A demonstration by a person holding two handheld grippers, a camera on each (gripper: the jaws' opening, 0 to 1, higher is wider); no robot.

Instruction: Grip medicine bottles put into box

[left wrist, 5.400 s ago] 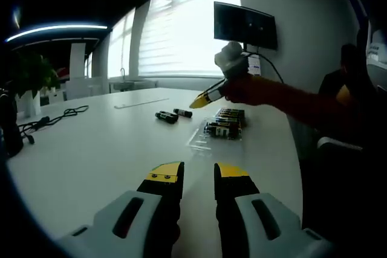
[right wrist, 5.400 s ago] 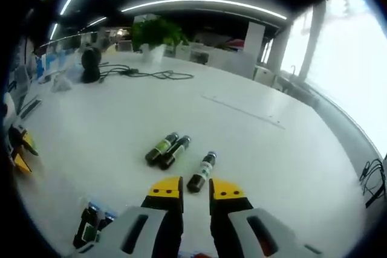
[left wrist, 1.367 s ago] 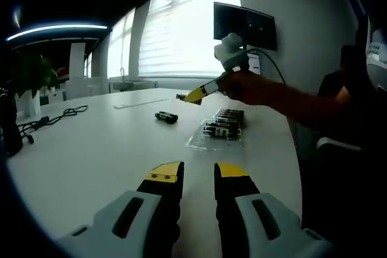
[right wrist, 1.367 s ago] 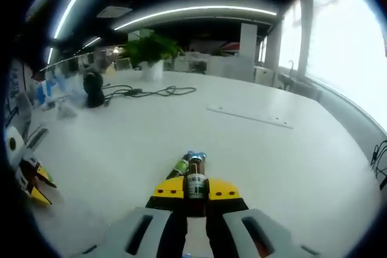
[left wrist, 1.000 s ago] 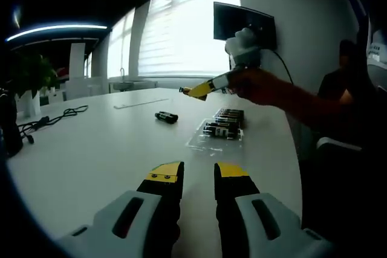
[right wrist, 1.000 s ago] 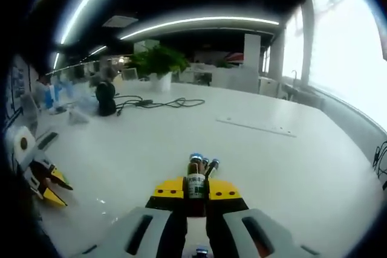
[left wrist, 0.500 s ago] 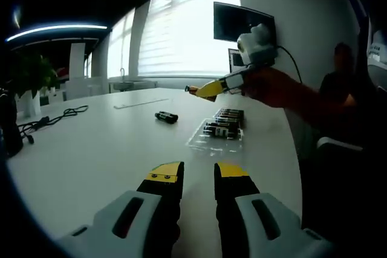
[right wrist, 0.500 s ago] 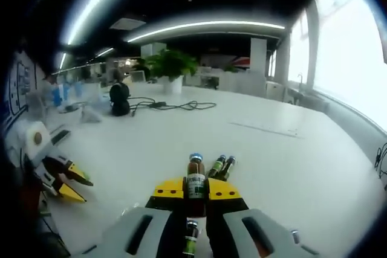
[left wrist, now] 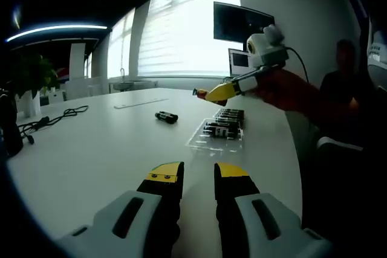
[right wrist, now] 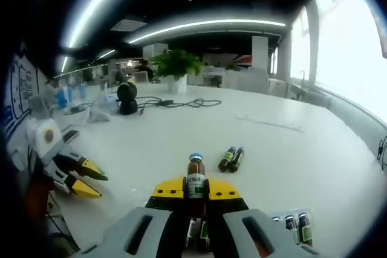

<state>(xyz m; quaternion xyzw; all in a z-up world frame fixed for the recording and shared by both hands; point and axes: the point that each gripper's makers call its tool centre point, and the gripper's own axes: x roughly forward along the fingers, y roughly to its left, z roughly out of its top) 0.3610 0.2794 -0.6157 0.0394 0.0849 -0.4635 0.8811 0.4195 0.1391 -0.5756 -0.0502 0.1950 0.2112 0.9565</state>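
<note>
Right tongs [right wrist: 195,190], yellow-tipped on grey plastic, are clamped on a small brown glass bottle [right wrist: 195,179] with a blue cap and green label, held above the clear plastic box [left wrist: 216,135] near the table's [left wrist: 97,149] right edge. Left tongs [left wrist: 198,173] hang apart over the smooth white table, gripping nothing. Dark bottles fill part of the box; two more bottles [right wrist: 231,158] lie side by side, touching, toward the table's middle.
</note>
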